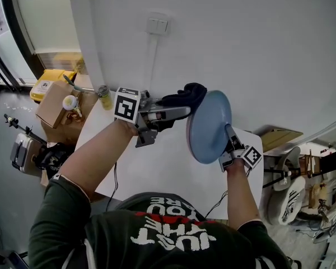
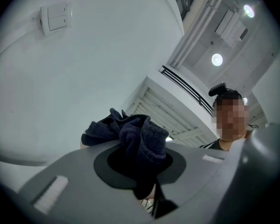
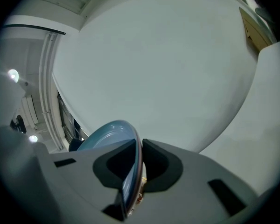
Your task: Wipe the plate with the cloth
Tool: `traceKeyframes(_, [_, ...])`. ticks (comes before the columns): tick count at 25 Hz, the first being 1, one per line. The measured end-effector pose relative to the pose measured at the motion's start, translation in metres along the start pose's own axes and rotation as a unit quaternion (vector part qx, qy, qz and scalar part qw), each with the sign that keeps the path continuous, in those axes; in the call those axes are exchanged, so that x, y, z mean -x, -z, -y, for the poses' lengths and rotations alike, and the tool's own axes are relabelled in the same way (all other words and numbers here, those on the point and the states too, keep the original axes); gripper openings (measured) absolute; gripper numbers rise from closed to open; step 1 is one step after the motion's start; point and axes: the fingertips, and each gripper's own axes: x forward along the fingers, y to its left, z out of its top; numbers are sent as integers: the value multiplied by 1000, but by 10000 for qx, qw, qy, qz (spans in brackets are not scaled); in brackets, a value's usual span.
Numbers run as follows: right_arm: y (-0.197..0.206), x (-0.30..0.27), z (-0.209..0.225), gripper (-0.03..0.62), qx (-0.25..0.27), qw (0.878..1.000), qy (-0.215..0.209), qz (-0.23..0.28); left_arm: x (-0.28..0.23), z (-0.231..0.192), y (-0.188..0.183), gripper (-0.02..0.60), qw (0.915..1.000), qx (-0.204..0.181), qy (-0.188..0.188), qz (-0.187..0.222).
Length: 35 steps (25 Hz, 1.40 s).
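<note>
Two holds showed: the right gripper [image 1: 231,139] pinched the stiff, probably fragile and slippery plate [image 1: 209,126] by its rim, upright above the table [image 1: 157,167], while the left gripper [image 1: 176,113] clamped the soft, light cloth [image 1: 186,95] just beside it.

the grey left gripper [image 1: 182,112], marker cube at its back, clamps a bunched dark navy cloth [image 1: 189,94]. the right gripper [image 1: 229,134] grips the lower right rim of a round pale blue plate [image 1: 209,126], which is held up on edge above the white table [image 1: 157,167]. the cloth sits just beside the plate's upper left rim. a small yellow-green can [image 1: 105,97] stands at the table's far left corner, near a brown cardboard box [image 1: 53,108]. a white wall switch [image 1: 157,25] is mounted on the wall above.
</note>
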Motion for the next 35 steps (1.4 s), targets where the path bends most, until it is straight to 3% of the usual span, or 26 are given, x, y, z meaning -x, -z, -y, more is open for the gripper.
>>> traceKeyframes(12, [-25, -1, -3, 31, -300, 9981, 90, 534, -11, 38, 46, 54, 9971, 288, 694, -144])
traceKeyframes(20, [-25, -7, -9, 31, -396, 9974, 96, 598, -24, 49, 81, 54, 9931, 479, 962, -471])
traceKeyframes(26, [-20, -13, -21, 29, -515, 9969, -188, 570, -33, 59, 107, 54, 9880, 510, 1197, -834])
traceKeyframes(31, [-21, -7, -27, 29, -470, 9965, -375, 583, -26, 52, 136, 54, 9850, 507, 1036, -1286])
traceKeyframes(35, [-16, 0, -39, 29, -392, 9967, -577, 422, 3, 26, 154, 54, 9856, 684, 512, -1458])
